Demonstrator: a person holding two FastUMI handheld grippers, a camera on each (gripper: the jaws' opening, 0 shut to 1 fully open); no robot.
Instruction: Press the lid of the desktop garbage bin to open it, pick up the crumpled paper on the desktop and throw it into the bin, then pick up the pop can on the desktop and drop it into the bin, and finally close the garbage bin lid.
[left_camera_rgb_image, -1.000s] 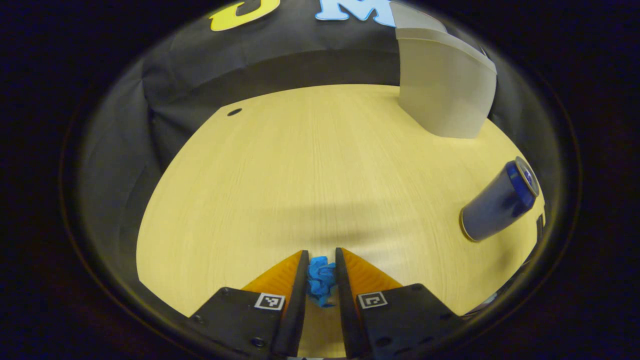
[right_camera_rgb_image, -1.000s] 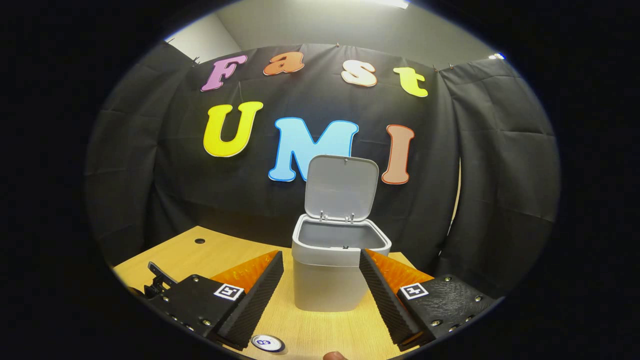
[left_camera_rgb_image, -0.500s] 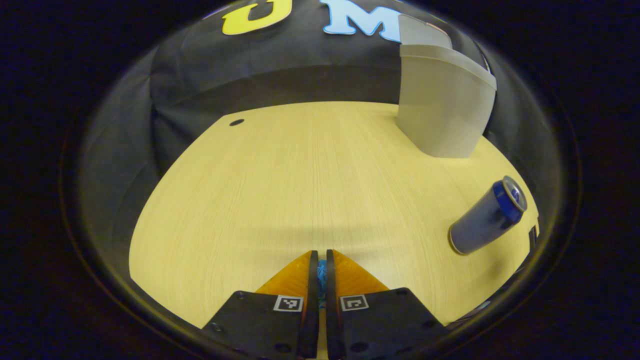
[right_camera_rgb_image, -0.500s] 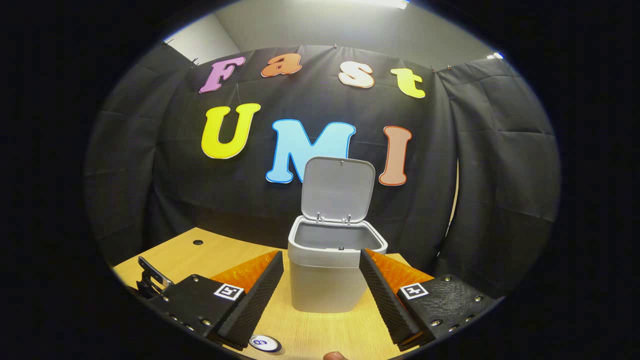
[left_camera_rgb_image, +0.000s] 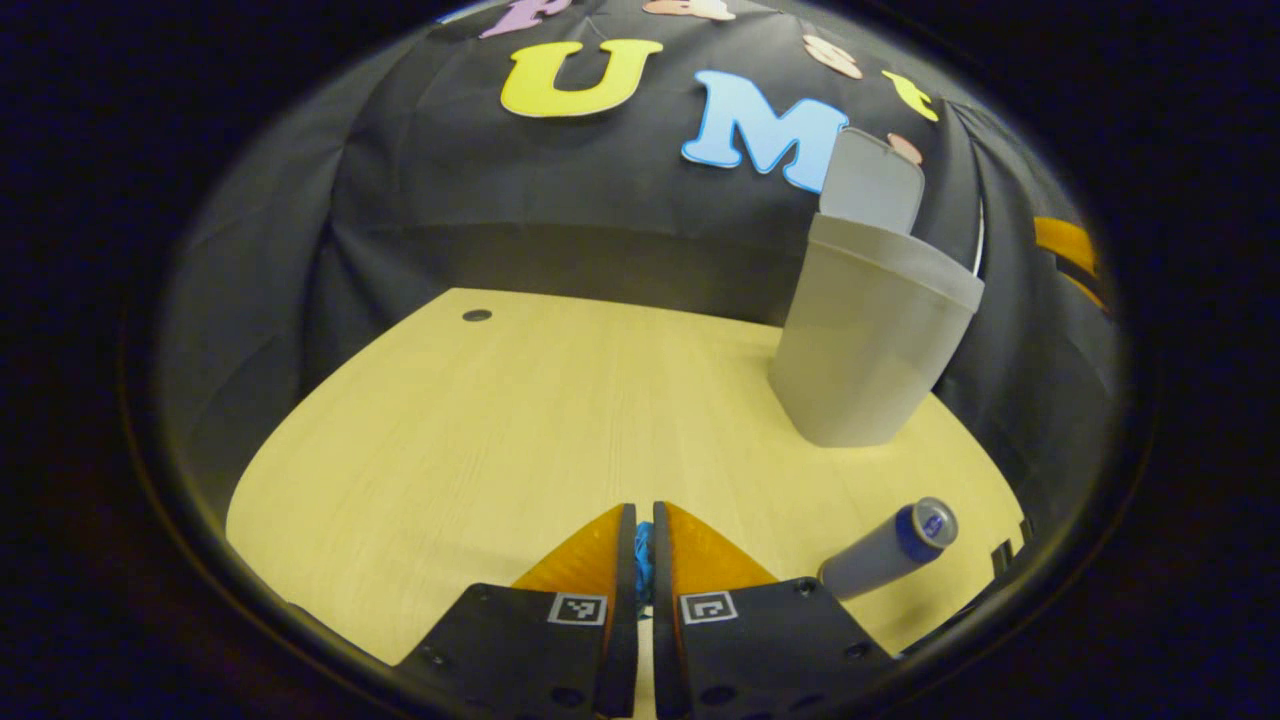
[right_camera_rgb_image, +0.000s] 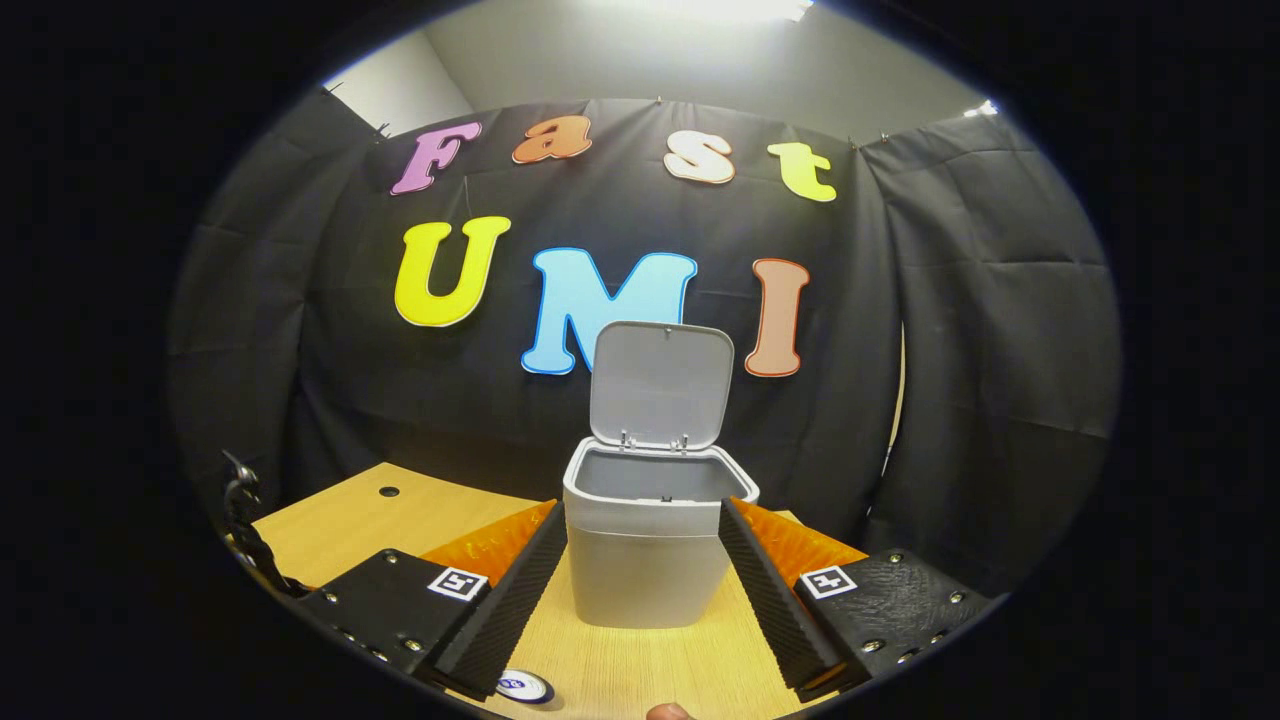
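Change: the left gripper is now lifting off the wooden desktop; a second ago its fingers were still apart around the crumpled paper, and the pop can is now sitting lower in the left gripper view.
Left tool: the fingers are pressing almost together on the blue paper, a thin sliver of which is showing in the gap.
Right tool: the right gripper is hovering with its fingers spread wide and holding nothing, framing the garbage bin.
Container: one bin is standing on the desktop with its lid hinged upright; the part of its interior that is showing is looking bare.
Bin location: at 2 o'clock in the left gripper view, at centre in the right.
Count: one bin, one paper ball, one can, two grippers.
Can: a smooth cylinder with a blue top, sitting at 4 o'clock in the left gripper view, apart from the bin.
Materials: the bin is looking like matte grey plastic, tapered with rounded corners; the desktop is showing a pale wood grain; the right fingers are carrying ribbed inner faces.
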